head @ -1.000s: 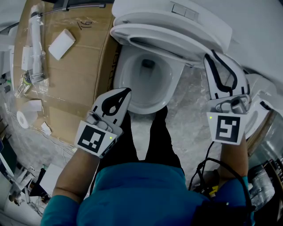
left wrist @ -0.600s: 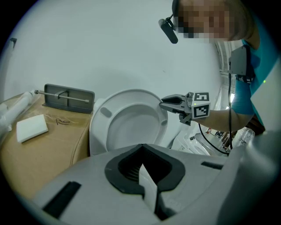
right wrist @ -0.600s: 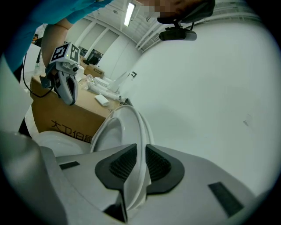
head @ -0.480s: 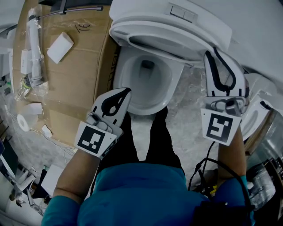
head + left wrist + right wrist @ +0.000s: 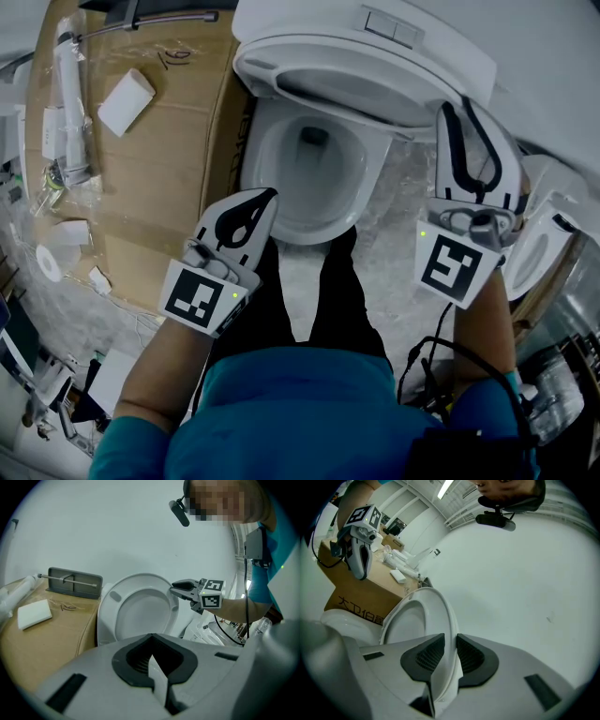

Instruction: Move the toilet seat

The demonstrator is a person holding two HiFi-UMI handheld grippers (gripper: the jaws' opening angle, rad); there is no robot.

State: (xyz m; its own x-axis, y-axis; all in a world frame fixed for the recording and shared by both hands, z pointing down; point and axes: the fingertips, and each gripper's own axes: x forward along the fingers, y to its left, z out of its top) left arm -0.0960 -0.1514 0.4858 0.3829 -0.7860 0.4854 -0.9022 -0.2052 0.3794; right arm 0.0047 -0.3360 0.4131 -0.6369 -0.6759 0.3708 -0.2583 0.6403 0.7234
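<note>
The white toilet seat (image 5: 356, 89) stands raised over the bowl (image 5: 281, 220), close to the tank (image 5: 422, 42). My right gripper (image 5: 450, 111) is at the seat's right edge. In the right gripper view the seat's rim (image 5: 440, 606) runs between my right gripper's (image 5: 449, 641) dark pads and fills the gap. Its jaws have just been opening, with the rim still between them. My left gripper (image 5: 267, 194) hovers over the bowl's front left edge, shut and holding nothing. The left gripper view shows the raised seat (image 5: 140, 606) with the right gripper (image 5: 174, 587) at its side.
A cardboard box (image 5: 159, 159) stands left of the toilet, with a white block (image 5: 129, 94) and wrapped tubes (image 5: 70, 94) on it. A tape roll (image 5: 47, 258) lies lower left. Another white fixture (image 5: 539, 248) sits at the right, and crinkled plastic sheet covers the floor.
The seat has tipped a little further up toward the tank. The right gripper has turned, and its marker cube has shifted left and up. The left gripper has stayed put.
</note>
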